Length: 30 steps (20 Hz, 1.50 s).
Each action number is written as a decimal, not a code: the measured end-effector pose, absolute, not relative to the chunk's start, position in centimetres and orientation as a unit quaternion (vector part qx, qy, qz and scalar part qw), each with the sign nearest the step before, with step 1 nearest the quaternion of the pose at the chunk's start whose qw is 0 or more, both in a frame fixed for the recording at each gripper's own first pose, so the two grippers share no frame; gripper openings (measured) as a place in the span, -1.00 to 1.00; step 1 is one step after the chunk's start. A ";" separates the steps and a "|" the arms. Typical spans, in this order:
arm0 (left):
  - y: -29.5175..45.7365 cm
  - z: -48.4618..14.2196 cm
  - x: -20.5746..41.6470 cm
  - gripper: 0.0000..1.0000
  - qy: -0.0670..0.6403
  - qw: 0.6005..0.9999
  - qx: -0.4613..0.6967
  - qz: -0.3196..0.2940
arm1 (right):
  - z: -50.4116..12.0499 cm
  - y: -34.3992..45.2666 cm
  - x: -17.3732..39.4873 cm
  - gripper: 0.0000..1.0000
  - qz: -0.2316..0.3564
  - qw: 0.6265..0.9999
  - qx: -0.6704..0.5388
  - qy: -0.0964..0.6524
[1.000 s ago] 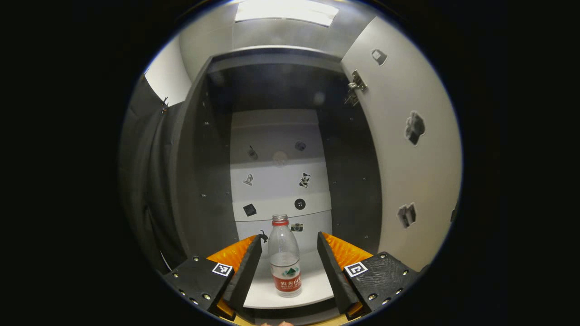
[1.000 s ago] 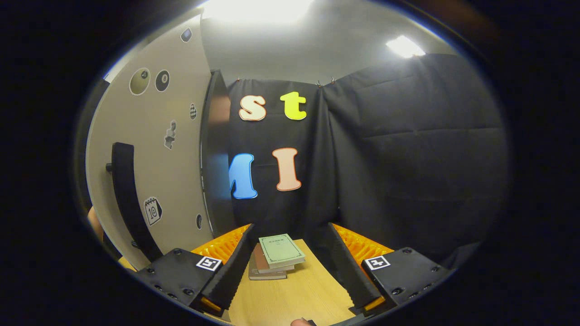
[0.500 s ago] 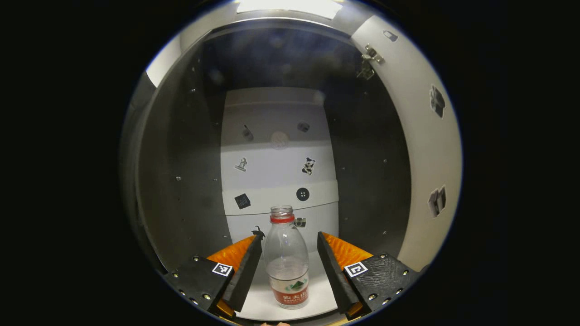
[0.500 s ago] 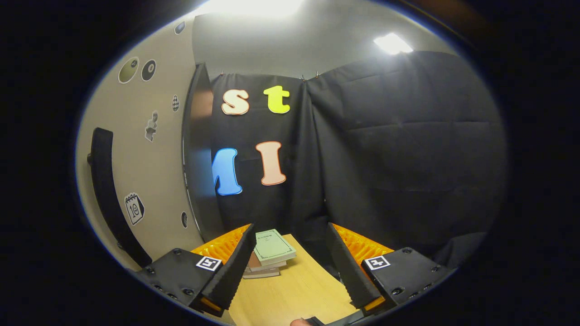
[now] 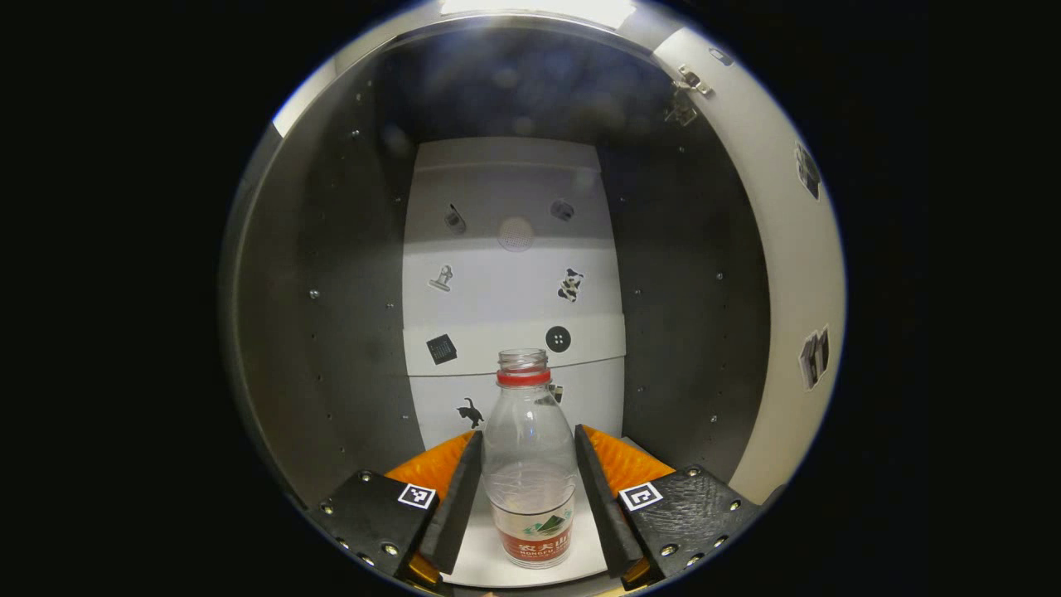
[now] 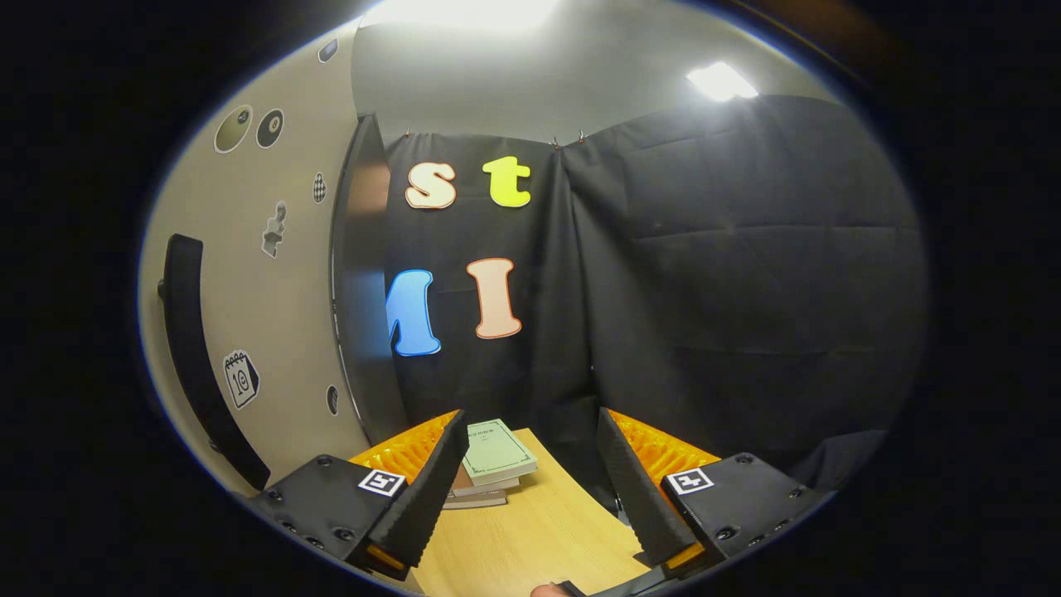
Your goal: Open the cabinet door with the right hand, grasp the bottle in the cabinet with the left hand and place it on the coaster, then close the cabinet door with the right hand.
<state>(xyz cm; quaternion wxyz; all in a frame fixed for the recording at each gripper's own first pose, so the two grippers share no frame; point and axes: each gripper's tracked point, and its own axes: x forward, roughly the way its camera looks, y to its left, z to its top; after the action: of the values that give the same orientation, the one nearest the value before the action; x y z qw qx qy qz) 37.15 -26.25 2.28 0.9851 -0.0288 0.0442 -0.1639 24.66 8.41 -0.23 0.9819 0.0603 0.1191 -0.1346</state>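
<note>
Dark cabinet walls (image 5: 348, 290) surround the upright bottle (image 5: 530, 464) on the white shelf, between the left gripper (image 5: 522, 489) fingers, which flank it closely; contact unclear. Beside the open cabinet door (image 6: 249, 290), the right gripper (image 6: 530, 489) hangs spread wide over the wooden table (image 6: 539, 547).

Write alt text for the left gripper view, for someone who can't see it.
A clear plastic bottle with a red neck ring and no cap stands upright on the white cabinet shelf, between the two black fingers of the left hand-held gripper, which sit close beside it. Small stickers dot the white back wall, and the open cabinet door curves along the right.
</note>
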 end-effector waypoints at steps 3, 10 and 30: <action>-24.4 4.1 35.4 0.21 0.024 0.988 -0.034 -0.149 | -0.2 8.3 24.9 0.97 -0.119 0.984 0.064 0.118; -19.5 5.4 29.5 0.21 0.011 0.993 -0.032 -0.111 | -0.3 9.0 25.5 0.87 -0.068 0.988 0.070 0.116; -9.6 -7.3 11.3 0.25 0.056 0.997 -0.036 -0.040 | -2.9 11.7 23.7 0.96 0.016 0.988 0.085 0.127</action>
<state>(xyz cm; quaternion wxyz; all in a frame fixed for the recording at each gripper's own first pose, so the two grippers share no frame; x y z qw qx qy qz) 11.26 -9.62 -7.29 0.9970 -0.0363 0.0560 -0.0395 23.66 11.75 -2.88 0.9882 0.0849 0.1266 0.0158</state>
